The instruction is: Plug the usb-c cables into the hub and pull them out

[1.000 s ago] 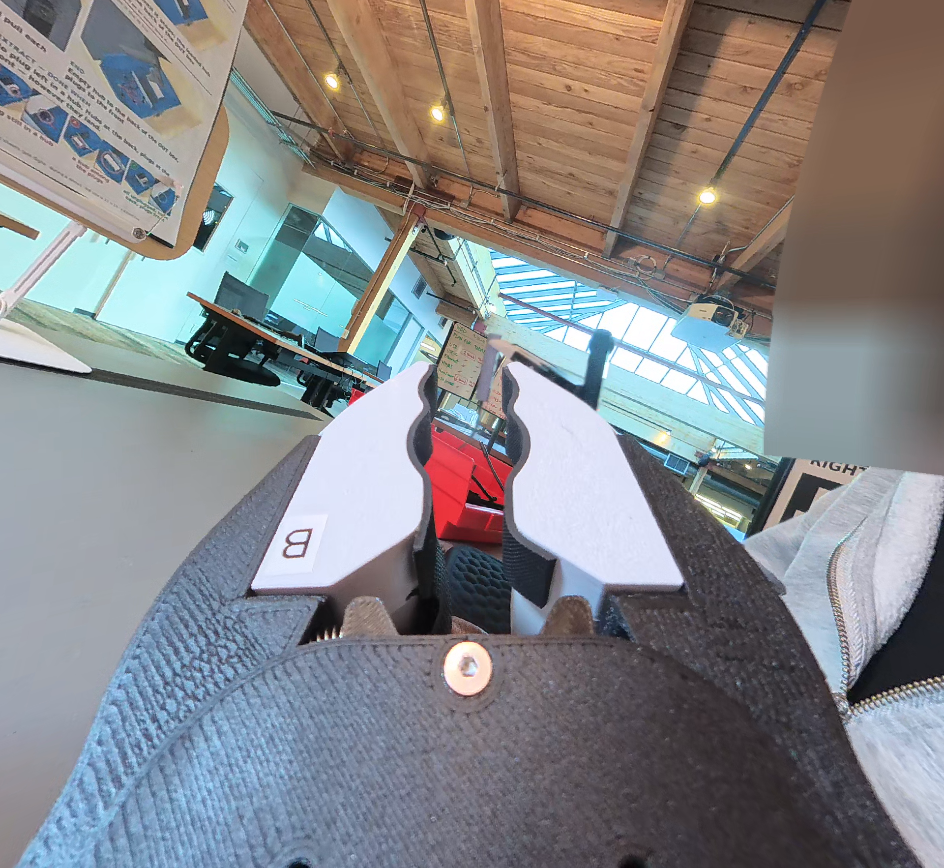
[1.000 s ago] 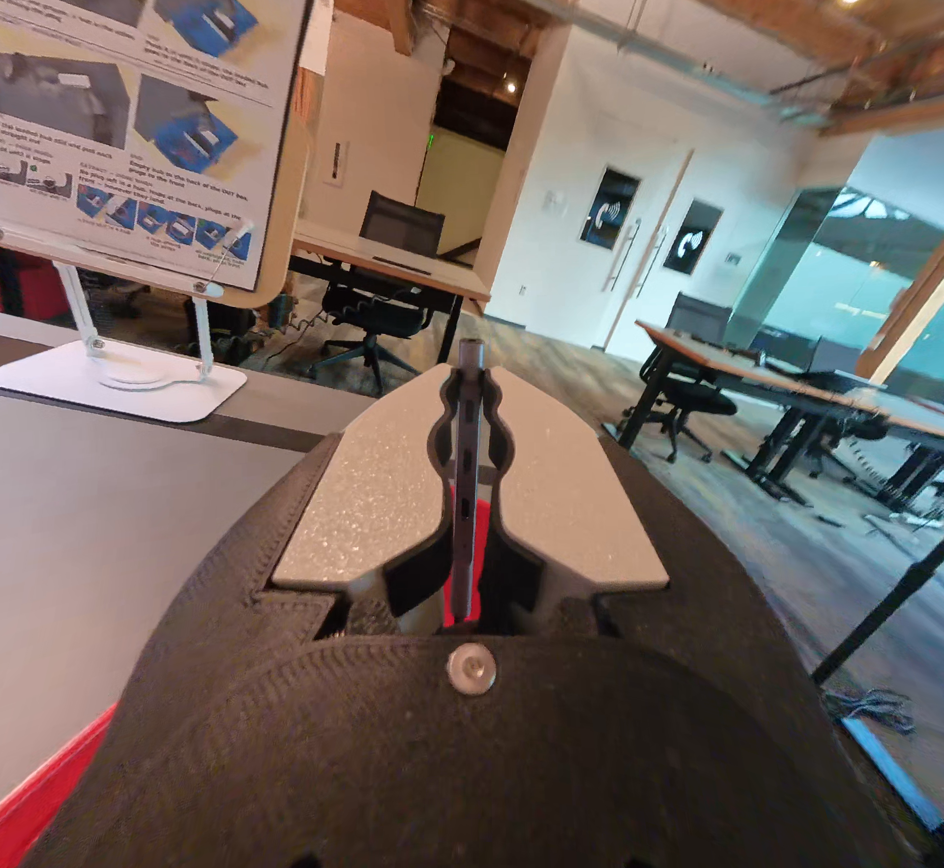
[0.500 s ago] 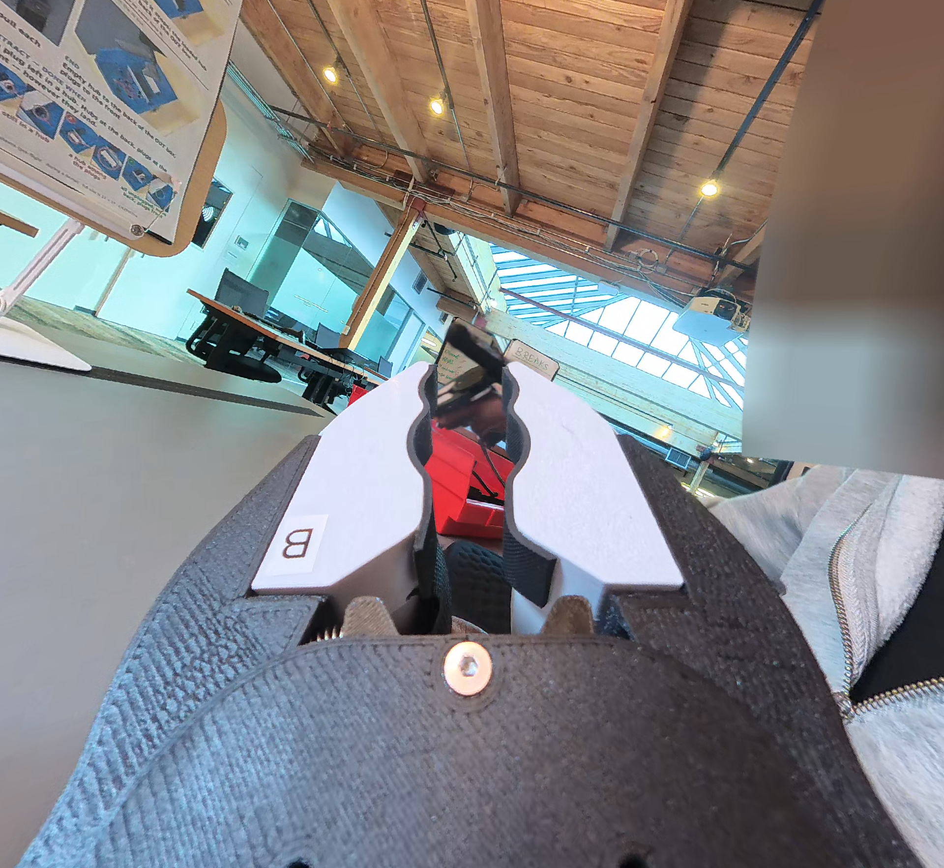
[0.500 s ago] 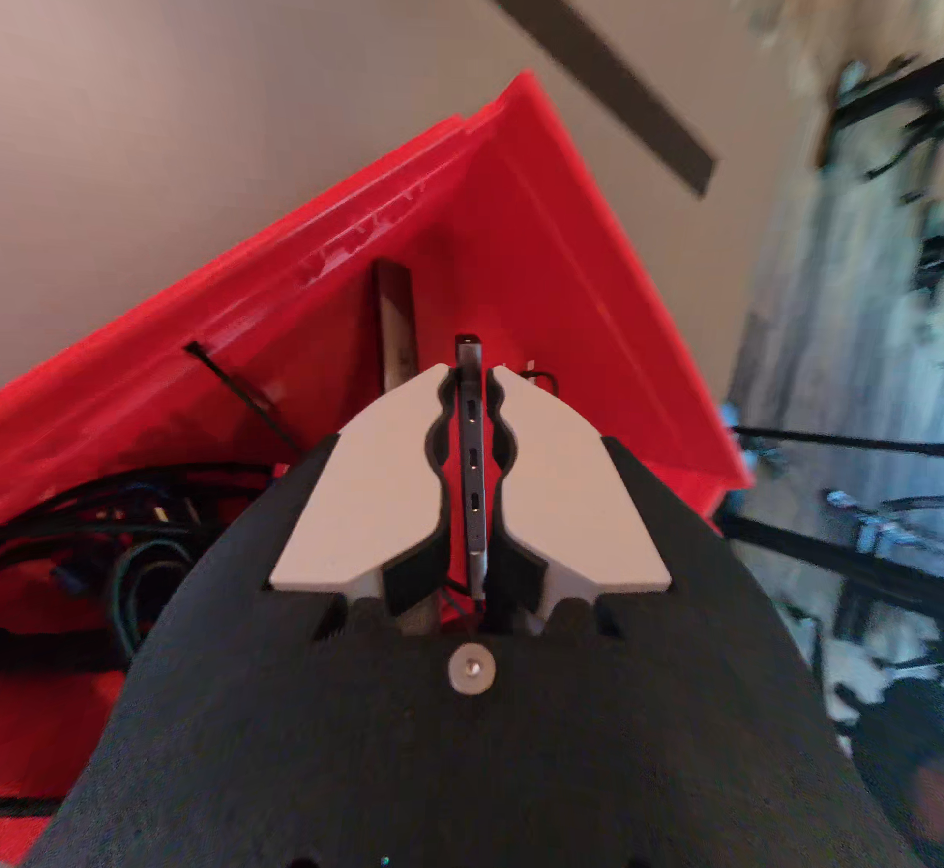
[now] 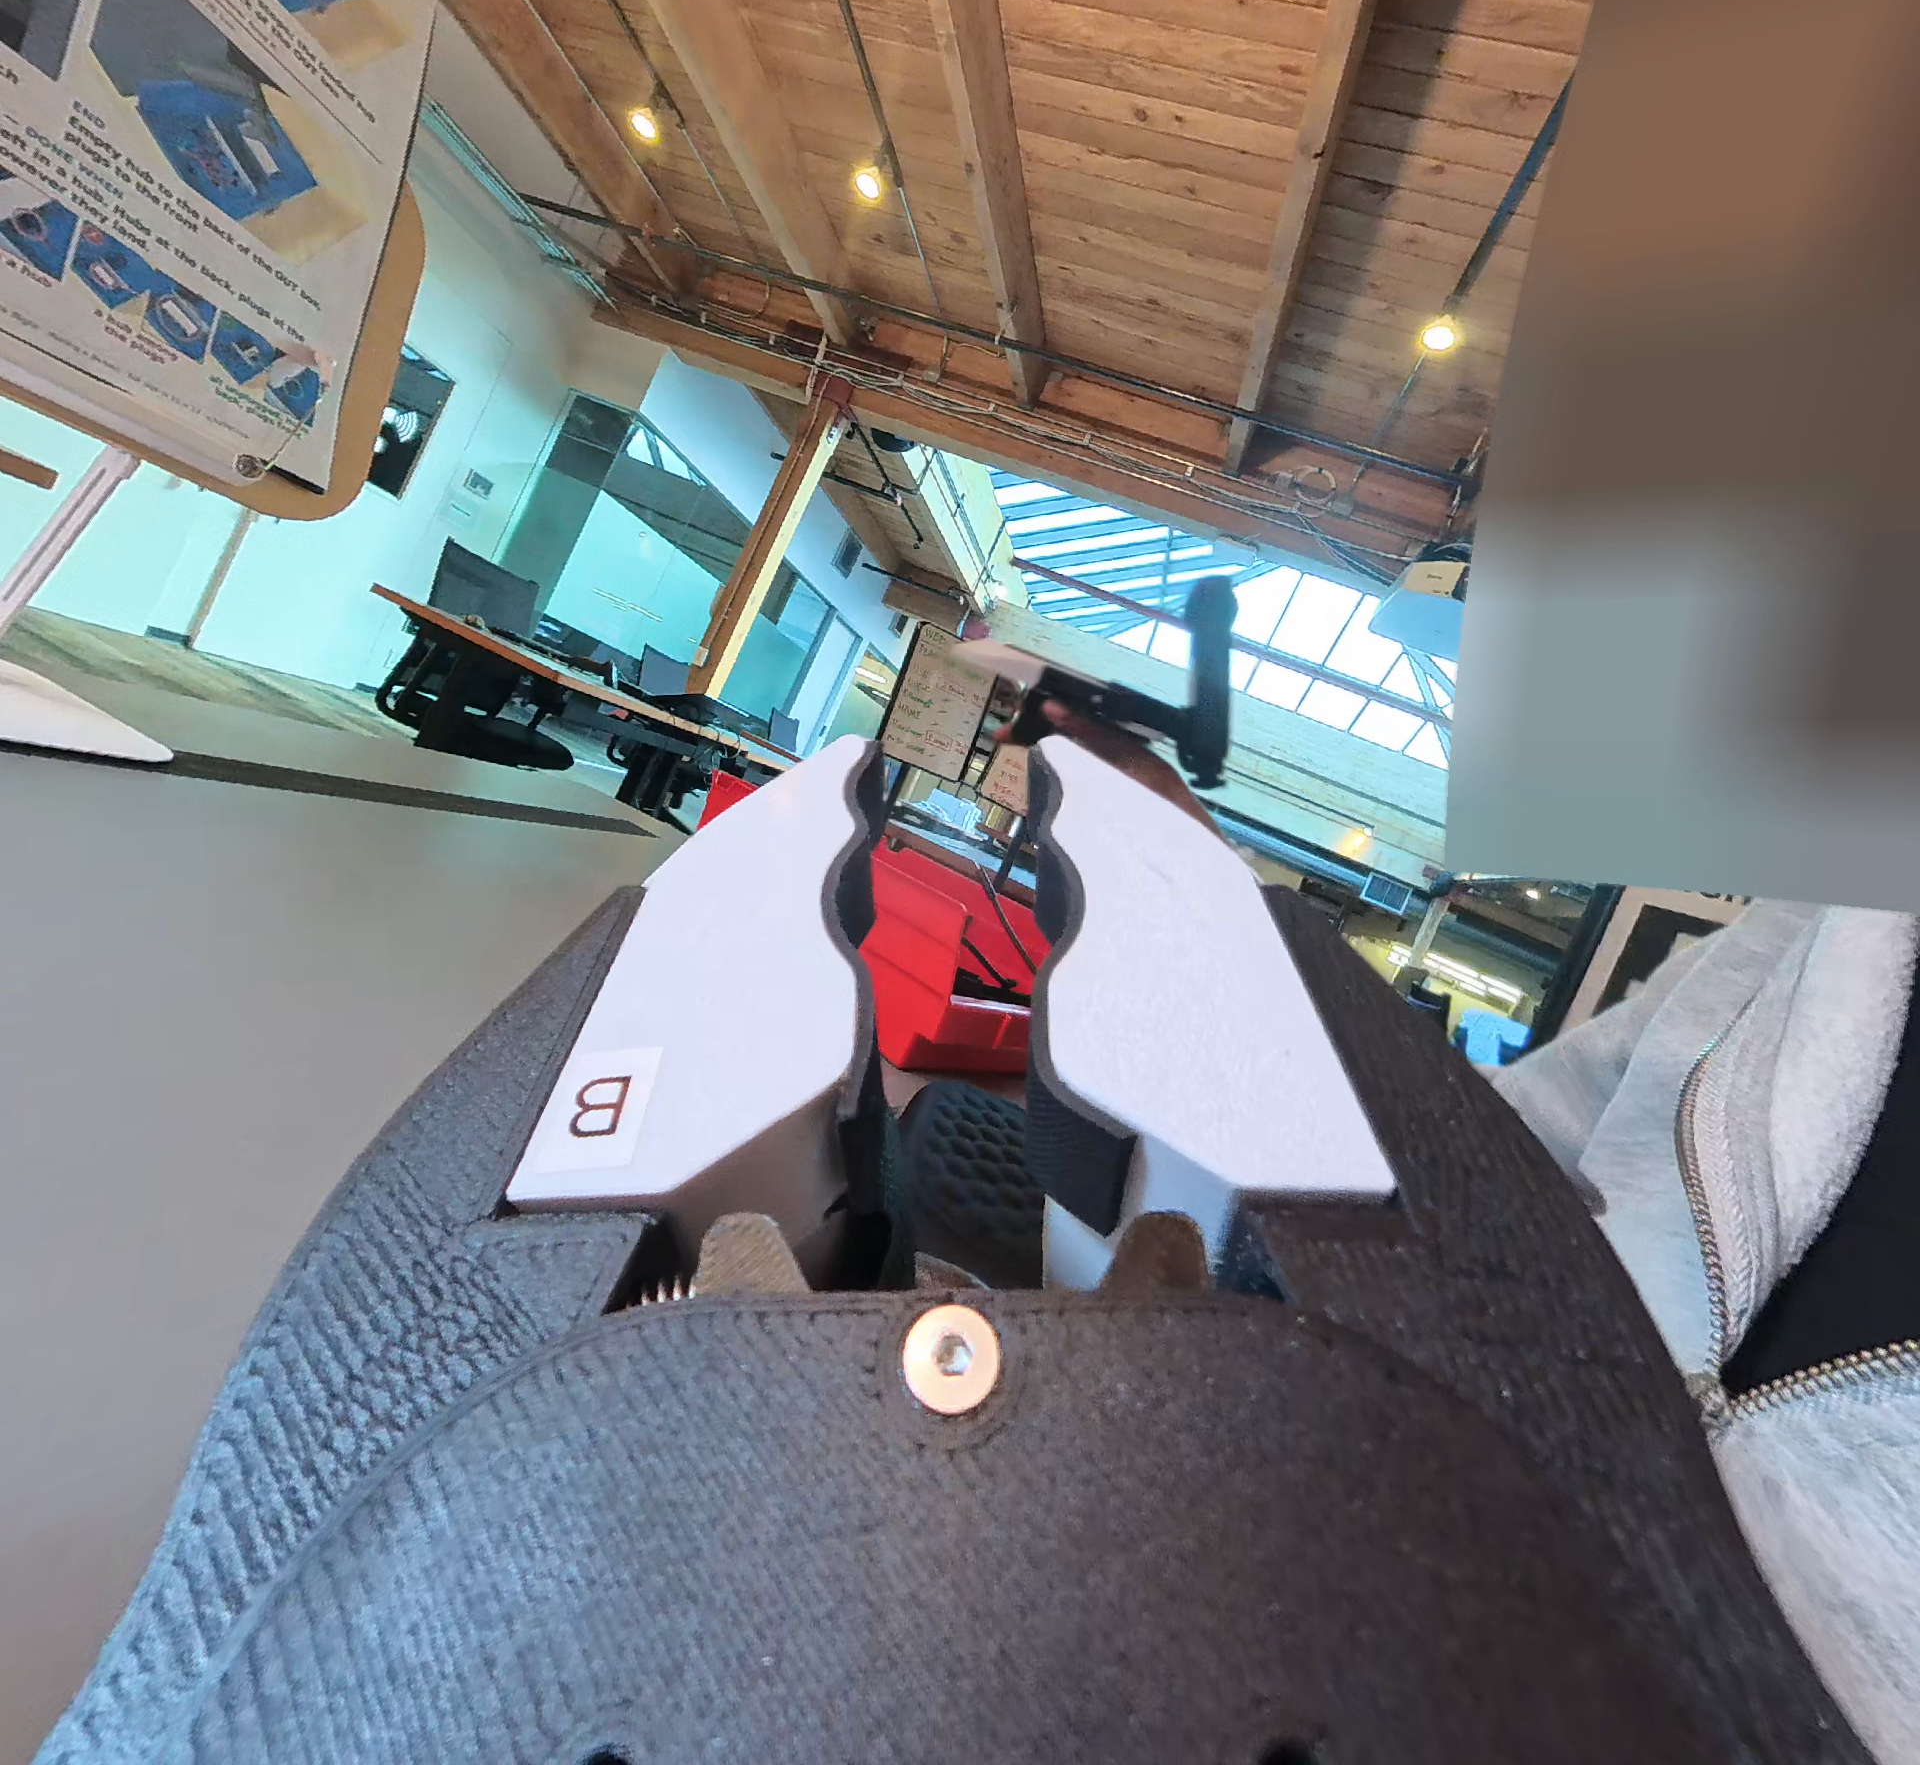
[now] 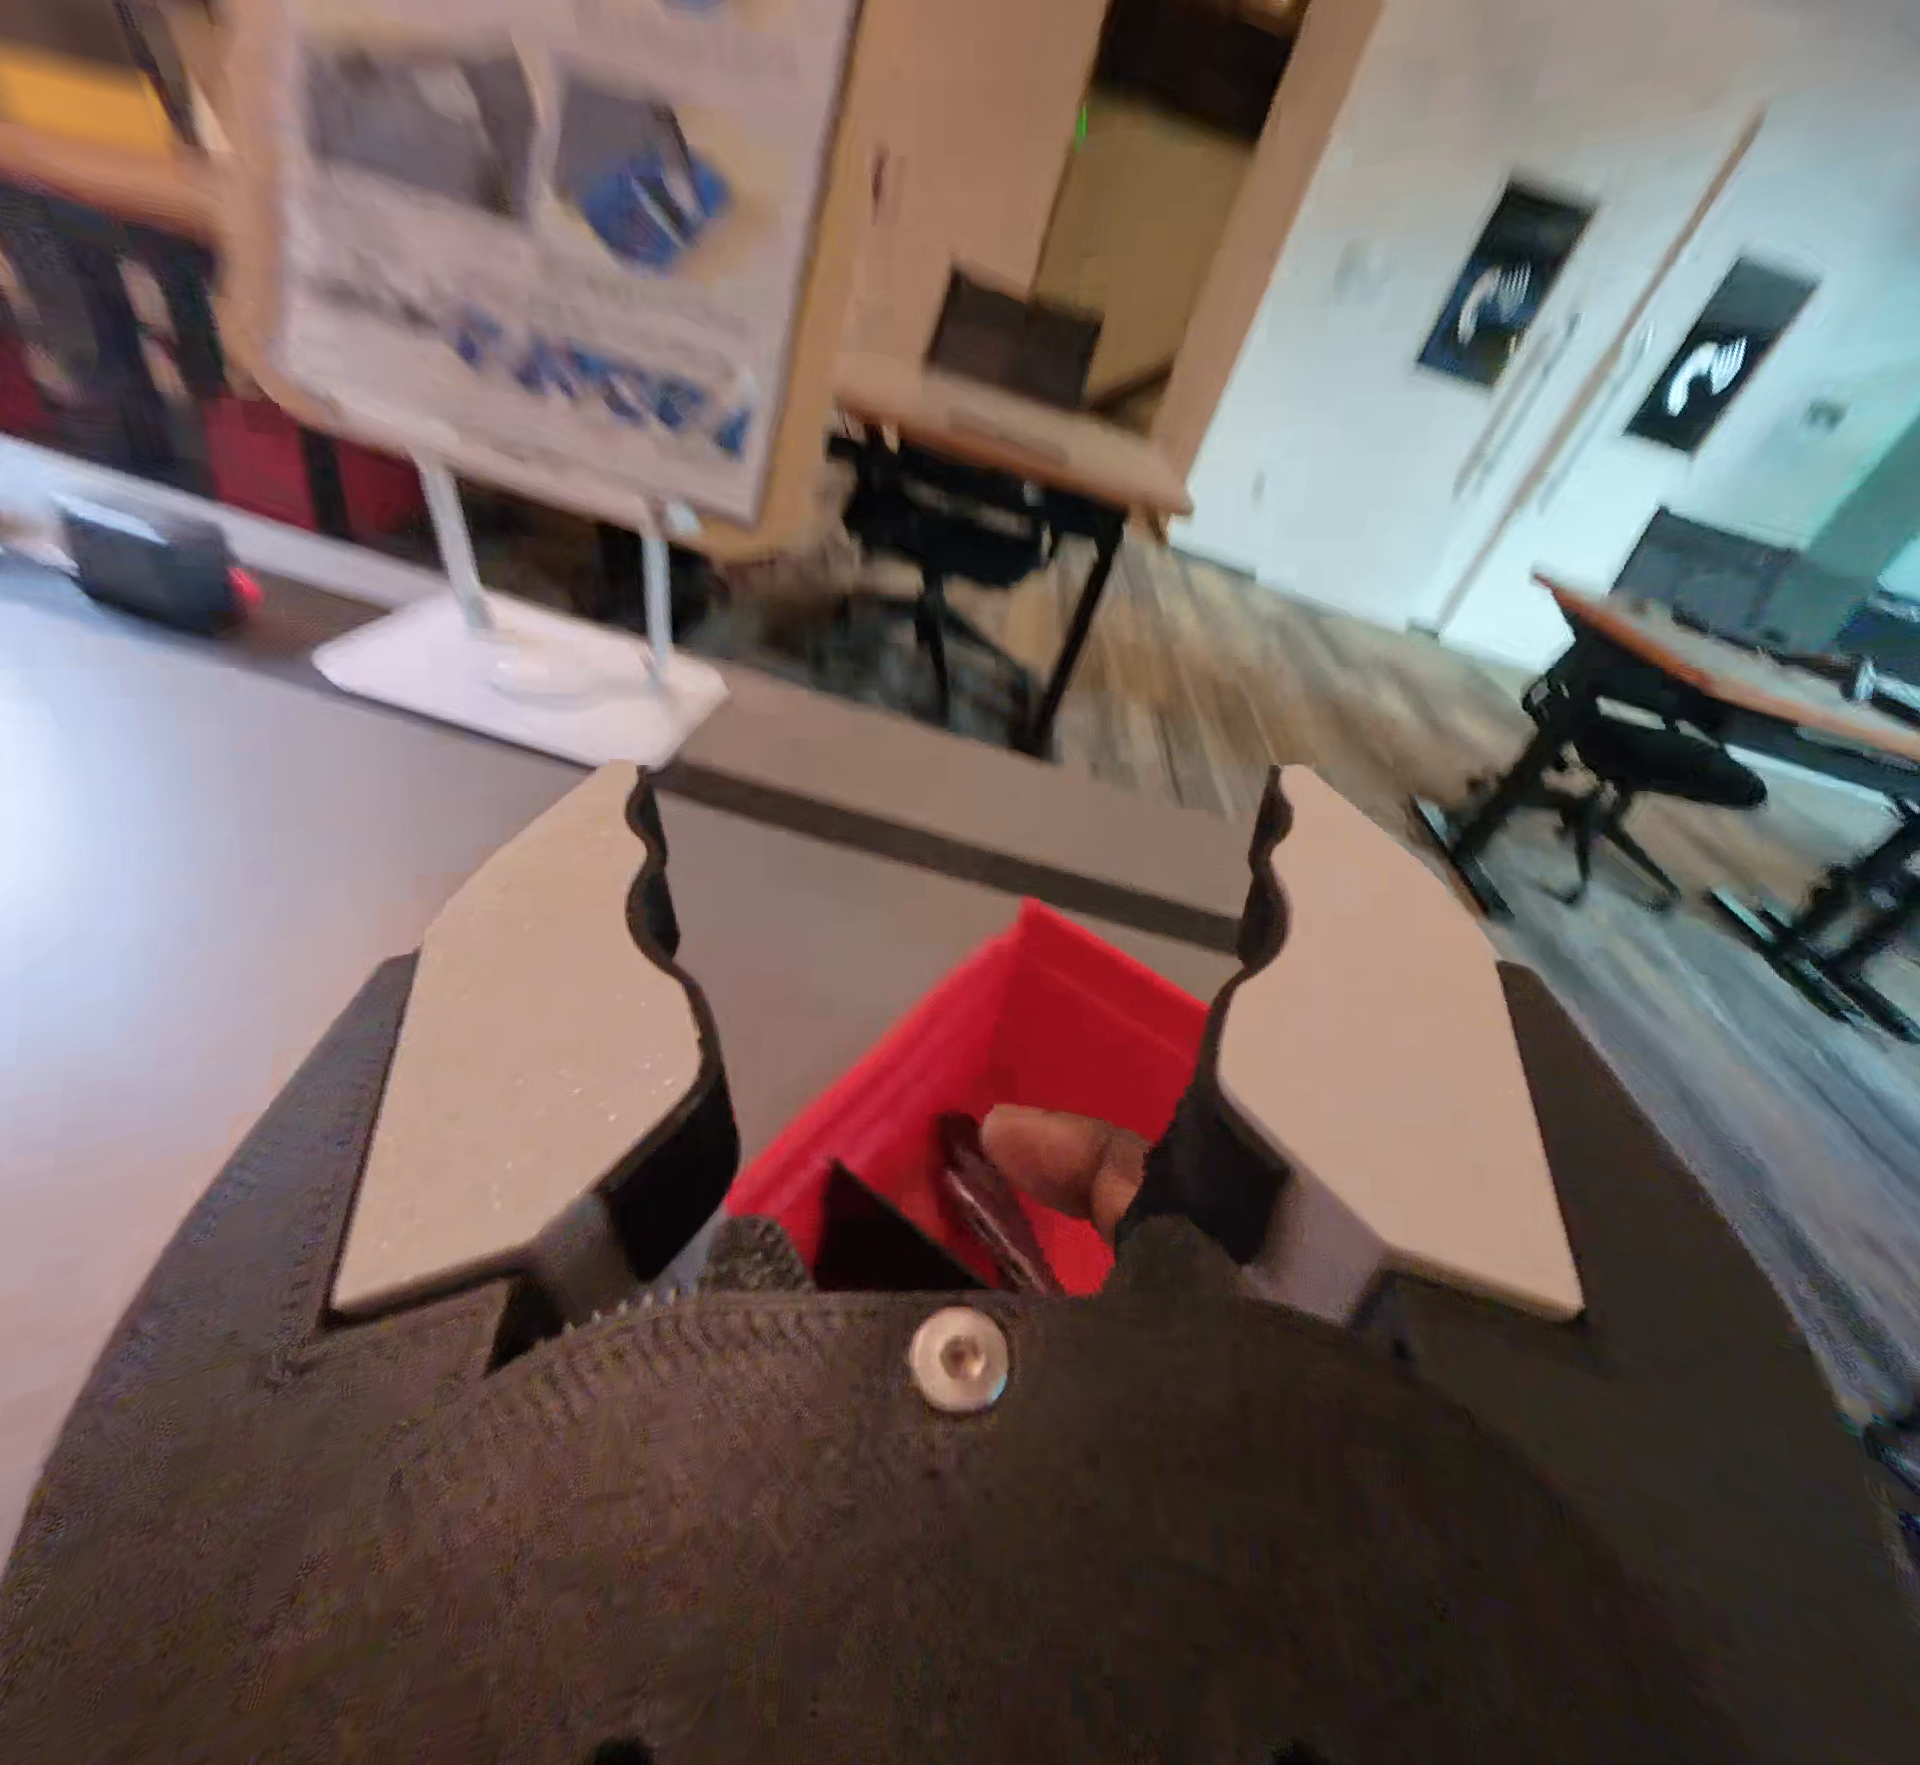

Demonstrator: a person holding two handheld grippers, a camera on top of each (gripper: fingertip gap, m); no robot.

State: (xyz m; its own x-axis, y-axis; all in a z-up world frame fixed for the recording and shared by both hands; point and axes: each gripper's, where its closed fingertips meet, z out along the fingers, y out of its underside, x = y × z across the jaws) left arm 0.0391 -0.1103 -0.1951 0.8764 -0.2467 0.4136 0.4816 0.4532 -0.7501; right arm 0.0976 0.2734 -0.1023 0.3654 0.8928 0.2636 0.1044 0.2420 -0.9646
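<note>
Here we begin on the left, where our left gripper [image 5: 956, 780] lies low over the grey table [image 5: 260, 936] and tilts up toward the wooden ceiling [image 5: 1091, 105]. Its white fingers [image 5: 727, 967] stand a narrow gap apart with nothing between them. At the far left of that view an instruction board [image 5: 208, 157] leans on a white stand. Through the gap we see the red bin [image 5: 935, 977], with a dark cable [image 5: 997, 905] rising out of it. Above and beyond the fingertips, our other gripper shows as a white and black shape against the skylight. At the right edge is a grey zip sleeve [image 5: 1745, 1144] of the person.

In the right wrist view, which is smeared by motion, the board [image 6: 540, 157] and its white base [image 6: 520, 676] sit at upper left on the table [image 6: 208, 832]. Our right gripper [image 6: 956, 801] has its jaws spread wide and grips nothing. Below and between them lies the red bin [image 6: 1039, 1019], set near the table's far edge. Inside it we see a slim dark bar, the hub [image 6: 987, 1206], lying tilted just beside a fingertip [image 6: 1060, 1165] of the person. We cannot tell whether any cable is plugged into it. Desks and office chairs [image 6: 1662, 780] stand on the floor at the right.
</note>
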